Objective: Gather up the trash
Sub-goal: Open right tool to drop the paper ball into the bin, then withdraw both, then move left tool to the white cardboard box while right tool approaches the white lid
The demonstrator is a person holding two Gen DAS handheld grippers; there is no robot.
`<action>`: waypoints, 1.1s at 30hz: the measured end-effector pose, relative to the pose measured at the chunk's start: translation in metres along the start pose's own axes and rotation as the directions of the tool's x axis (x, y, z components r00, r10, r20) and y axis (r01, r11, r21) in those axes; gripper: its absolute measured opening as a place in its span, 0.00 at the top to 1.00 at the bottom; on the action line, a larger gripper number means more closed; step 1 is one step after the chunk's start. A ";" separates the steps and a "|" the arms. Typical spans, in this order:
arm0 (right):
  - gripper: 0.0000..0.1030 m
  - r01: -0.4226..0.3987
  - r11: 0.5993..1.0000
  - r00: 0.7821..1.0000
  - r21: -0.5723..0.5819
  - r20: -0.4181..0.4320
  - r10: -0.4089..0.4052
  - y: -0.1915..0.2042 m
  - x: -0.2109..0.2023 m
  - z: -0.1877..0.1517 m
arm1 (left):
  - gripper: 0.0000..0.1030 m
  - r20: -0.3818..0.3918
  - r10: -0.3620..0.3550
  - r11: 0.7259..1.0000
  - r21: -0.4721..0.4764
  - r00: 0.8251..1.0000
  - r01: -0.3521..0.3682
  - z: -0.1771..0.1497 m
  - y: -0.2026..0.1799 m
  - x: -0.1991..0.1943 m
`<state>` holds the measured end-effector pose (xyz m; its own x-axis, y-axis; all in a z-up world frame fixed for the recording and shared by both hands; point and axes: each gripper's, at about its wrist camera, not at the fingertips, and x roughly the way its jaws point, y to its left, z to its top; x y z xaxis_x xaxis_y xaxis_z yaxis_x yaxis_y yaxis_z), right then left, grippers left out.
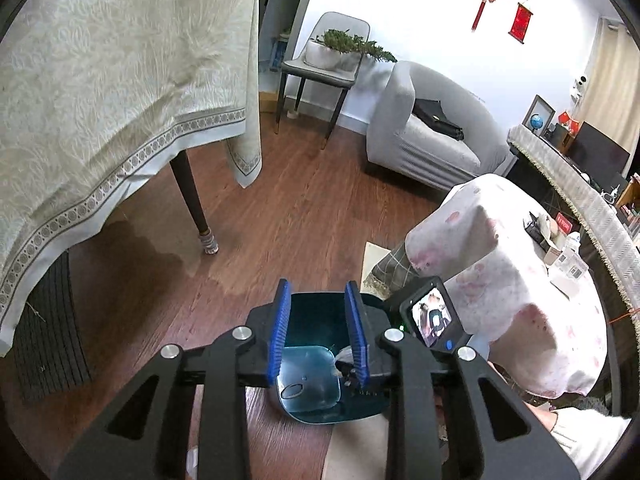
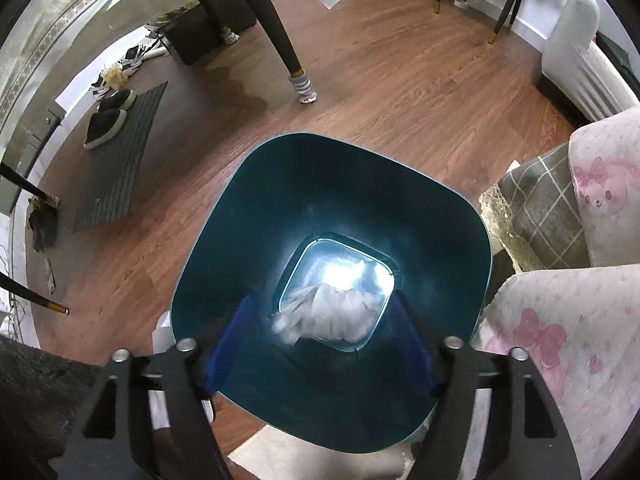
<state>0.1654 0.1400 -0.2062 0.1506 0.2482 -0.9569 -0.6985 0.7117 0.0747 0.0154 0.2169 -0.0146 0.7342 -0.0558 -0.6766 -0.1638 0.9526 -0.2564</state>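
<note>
Both grippers point down over the teal bin [image 2: 332, 184] — left gripper [image 1: 320, 332] and right gripper [image 2: 320, 344] spread wide, empty — crumpled tissue [image 2: 332, 308] inside

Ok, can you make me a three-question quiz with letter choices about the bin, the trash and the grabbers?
1. Where is the crumpled white paper?
A in the dark teal plastic bin
B on the black ribbed floor mat
C on the grey sofa

2. What colour are the finger pads?
A red
B blue
C green

3. The right hand-held gripper is:
A open
B shut on paper
C shut on a shoe

Answers: A, the paper lies at the bin's bottom; B, the pads show blue; A, its fingers sit wide apart, blurred, over the bin.
</note>
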 end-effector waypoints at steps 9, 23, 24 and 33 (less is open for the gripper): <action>0.26 -0.032 0.999 0.998 -0.021 0.059 0.033 0.008 -0.026 0.001 | 0.72 0.022 0.013 1.000 0.017 1.000 -0.014 0.007 -0.007 -0.006; 0.26 -0.054 0.991 0.951 -0.122 0.297 0.089 0.030 -0.145 0.000 | 0.65 0.097 0.044 0.999 0.009 0.994 -0.045 0.025 -0.018 -0.020; 0.26 -0.051 0.991 0.948 -0.123 0.308 0.087 0.029 -0.151 0.001 | 0.62 0.100 0.045 0.999 0.007 0.994 -0.046 0.026 -0.020 -0.021; 0.26 0.003 0.995 0.891 -0.104 0.452 0.045 0.002 -0.220 -0.013 | 0.50 0.114 0.026 0.999 0.021 0.993 -0.029 0.031 -0.044 -0.015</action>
<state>0.1221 0.0779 0.0010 0.4195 0.5502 -0.7220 -0.7667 0.6406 0.0426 0.0314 0.1854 0.0280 0.7999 0.0033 -0.6002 -0.1708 0.9599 -0.2223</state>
